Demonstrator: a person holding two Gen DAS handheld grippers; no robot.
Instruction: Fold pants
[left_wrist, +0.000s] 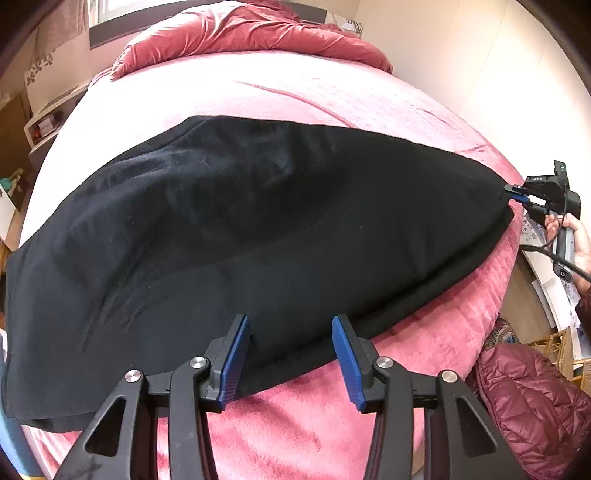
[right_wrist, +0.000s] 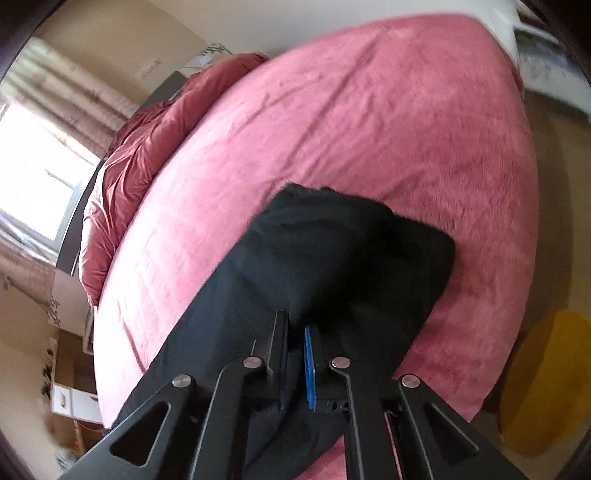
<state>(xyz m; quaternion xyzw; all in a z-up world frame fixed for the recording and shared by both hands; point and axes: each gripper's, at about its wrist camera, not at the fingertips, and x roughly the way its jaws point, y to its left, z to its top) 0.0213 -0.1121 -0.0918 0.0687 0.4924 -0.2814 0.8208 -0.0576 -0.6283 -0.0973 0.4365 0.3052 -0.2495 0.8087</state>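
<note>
The black pants (left_wrist: 258, 229) lie spread across the pink bed (left_wrist: 295, 96). My left gripper (left_wrist: 290, 328) is open, its blue pads apart just above the near edge of the pants, holding nothing. My right gripper (left_wrist: 517, 192) shows at the far right in the left wrist view, pinching the right end of the pants. In the right wrist view, my right gripper (right_wrist: 295, 328) is shut on the black cloth (right_wrist: 332, 251), which bunches and folds over ahead of the fingers.
A crumpled red duvet (left_wrist: 240, 33) lies at the head of the bed. A maroon puffer jacket (left_wrist: 532, 406) sits by the bed's right edge. Shelves (left_wrist: 40, 125) stand at the left. A window (right_wrist: 33, 177) and a yellow rug (right_wrist: 546, 387) show in the right wrist view.
</note>
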